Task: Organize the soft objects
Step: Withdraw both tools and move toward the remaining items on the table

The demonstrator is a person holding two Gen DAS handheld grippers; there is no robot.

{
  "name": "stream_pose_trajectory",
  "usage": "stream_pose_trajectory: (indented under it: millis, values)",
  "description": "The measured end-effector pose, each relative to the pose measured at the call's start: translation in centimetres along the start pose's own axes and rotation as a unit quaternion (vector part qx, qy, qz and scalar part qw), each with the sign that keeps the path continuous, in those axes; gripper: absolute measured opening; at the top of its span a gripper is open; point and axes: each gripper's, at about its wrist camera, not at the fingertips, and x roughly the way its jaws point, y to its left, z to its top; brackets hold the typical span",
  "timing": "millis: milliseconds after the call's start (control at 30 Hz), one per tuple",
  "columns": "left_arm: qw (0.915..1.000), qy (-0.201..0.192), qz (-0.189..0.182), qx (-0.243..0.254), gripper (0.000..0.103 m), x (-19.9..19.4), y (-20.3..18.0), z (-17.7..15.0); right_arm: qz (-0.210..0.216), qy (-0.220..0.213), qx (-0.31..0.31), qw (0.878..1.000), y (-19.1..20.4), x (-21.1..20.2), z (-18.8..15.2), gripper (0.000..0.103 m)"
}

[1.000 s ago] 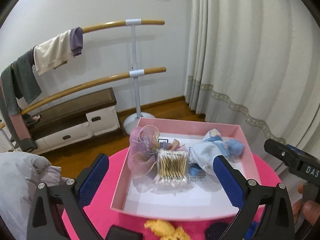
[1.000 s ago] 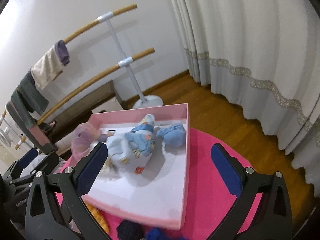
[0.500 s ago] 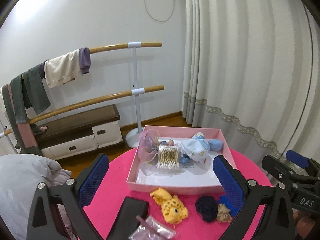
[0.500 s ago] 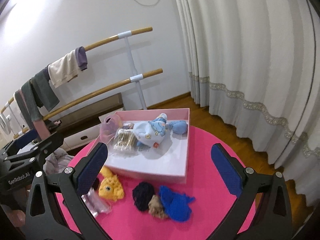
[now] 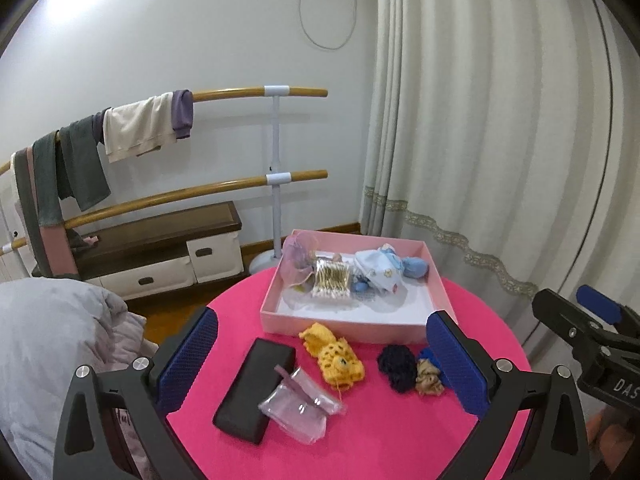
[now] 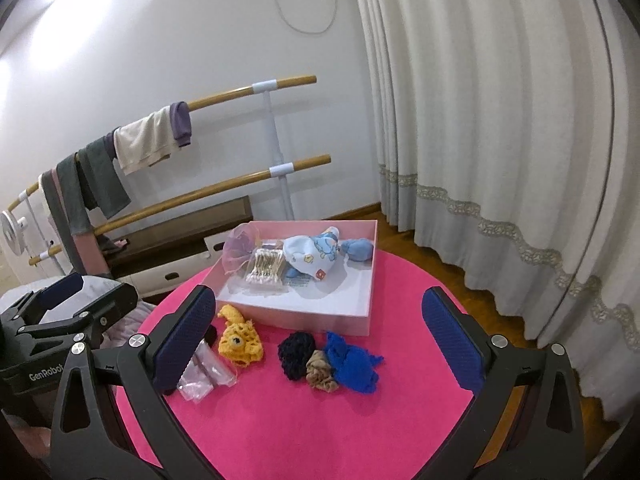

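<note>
Hovering above the pink desk (image 6: 320,432), both hand-held grippers have their jaws spread wide with nothing between them: the left hand-held gripper (image 5: 320,364) and the right hand-held gripper (image 6: 316,336). The pink box (image 6: 296,312) sits at the far side of the desk, holding a gauze pouch (image 6: 240,248), cotton swabs (image 6: 266,266) and blue cloths (image 6: 316,256). In front of the box lie a yellow knit (image 6: 240,340), a navy scrunchie (image 6: 296,354), a tan scrunchie (image 6: 320,374), a blue cloth (image 6: 356,364), a plastic bag (image 5: 300,404) and a black case (image 5: 252,388).
</note>
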Motion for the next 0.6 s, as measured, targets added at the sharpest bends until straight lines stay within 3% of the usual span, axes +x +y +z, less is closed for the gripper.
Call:
stream_pose_trajectory:
  millis: [267, 600]
  values:
    - [1.0000, -0.002, 0.009, 0.000, 0.103, -3.4, -0.2, -1.4, -0.004, -0.001, -0.002, 1.000, -0.3, -1.8, -1.9, 0.103]
    - [0.9999, 0.002, 0.014, -0.001, 0.103, -4.9, 0.0, -2.2, -0.007, 0.005, -0.006, 1.000, -0.3, -2.9, -3.2, 0.103]
